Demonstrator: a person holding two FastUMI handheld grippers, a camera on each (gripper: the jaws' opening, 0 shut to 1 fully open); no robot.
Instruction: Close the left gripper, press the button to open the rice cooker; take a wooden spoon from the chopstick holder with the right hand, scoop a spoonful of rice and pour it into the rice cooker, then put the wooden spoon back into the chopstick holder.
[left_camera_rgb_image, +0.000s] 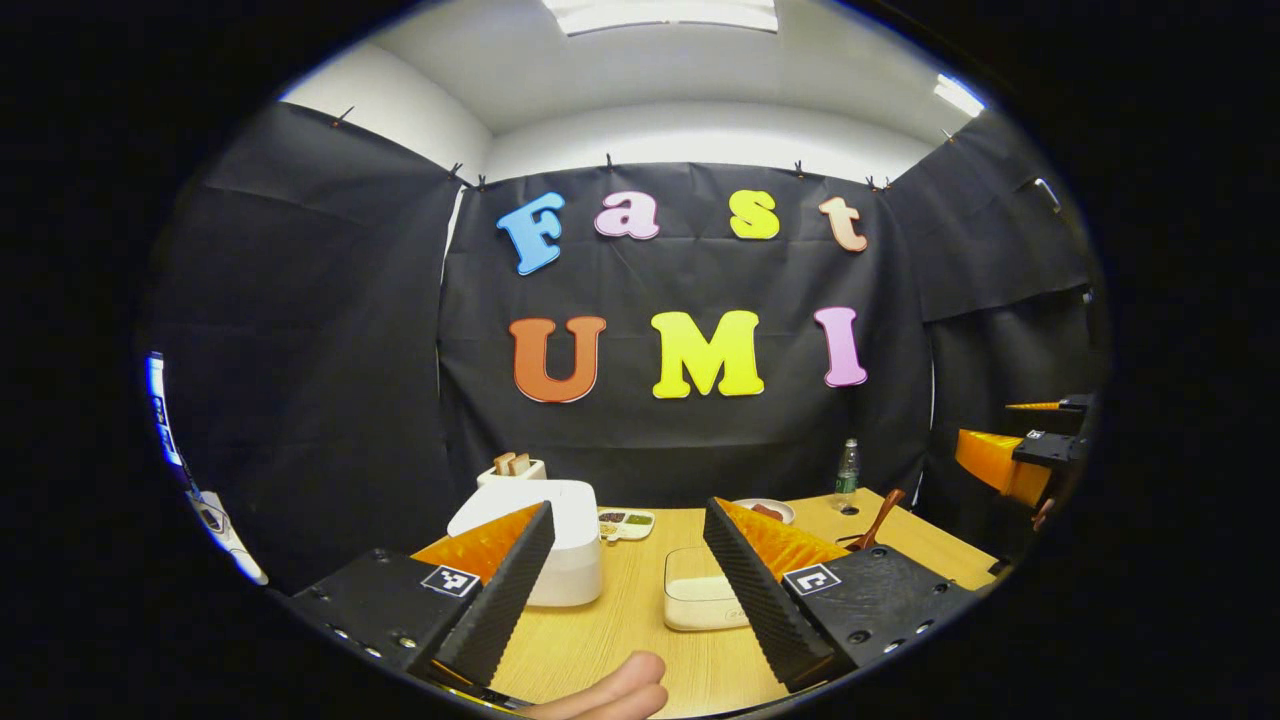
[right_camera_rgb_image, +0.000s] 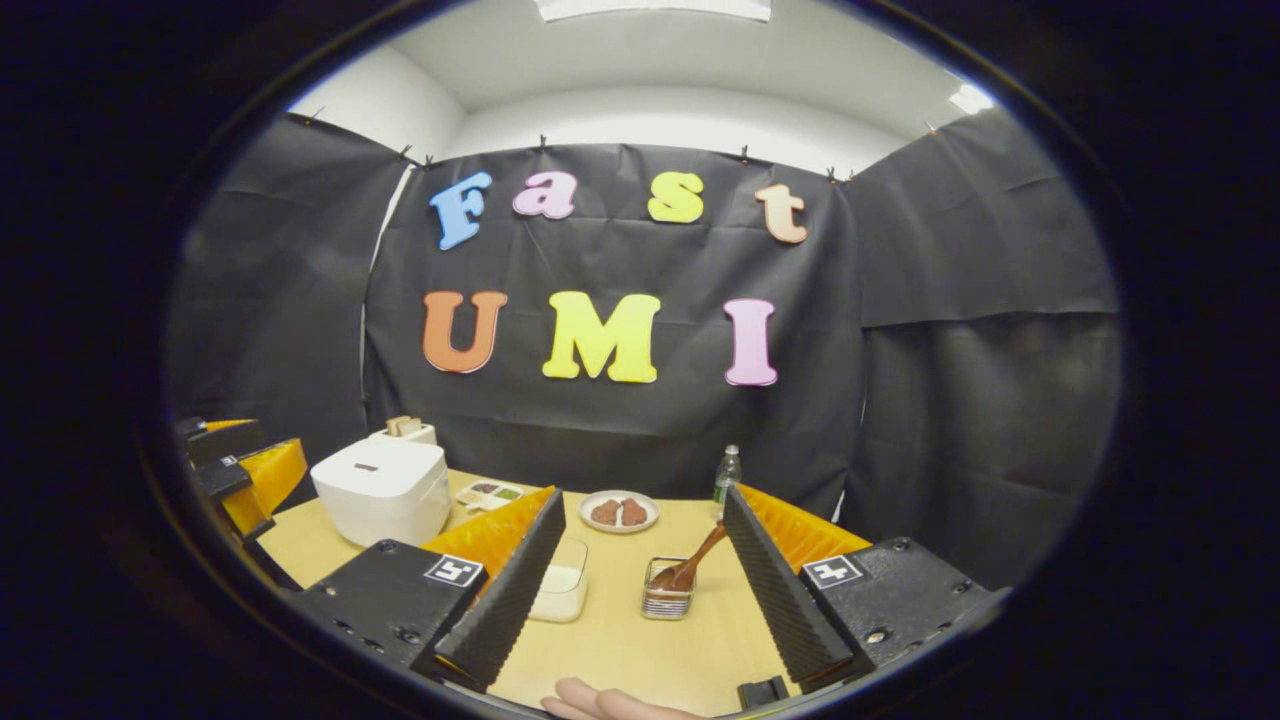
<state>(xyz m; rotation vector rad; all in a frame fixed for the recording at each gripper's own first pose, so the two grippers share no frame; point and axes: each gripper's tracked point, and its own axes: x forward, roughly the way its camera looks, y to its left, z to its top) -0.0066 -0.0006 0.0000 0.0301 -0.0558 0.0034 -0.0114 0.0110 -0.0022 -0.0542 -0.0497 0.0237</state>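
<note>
Left gripper (left_camera_rgb_image: 625, 575): jaws spread wide, holding nothing, raised above the table (left_camera_rgb_image: 640, 650) edge; a person's fingers (left_camera_rgb_image: 610, 690) show just below.
Right gripper (right_camera_rgb_image: 645, 580): also released and empty, facing the chopstick holder (right_camera_rgb_image: 668, 598).
Rice cooker (left_camera_rgb_image: 560, 545): lid down, standing left on the table, just behind the left finger.
Step in hand: clench the left jaws first, then press the lid button squarely from above, I judge.
Wooden spoon (right_camera_rgb_image: 690, 568): leaning in the chopstick holder.
Rice container (left_camera_rgb_image: 700, 590): between cooker and holder.
Around: toaster (right_camera_rgb_image: 405, 430), sectioned dish (right_camera_rgb_image: 490, 493), plate (right_camera_rgb_image: 620, 511), bottle (right_camera_rgb_image: 727, 475), all well back.
Obstacles: none before the cooker.
</note>
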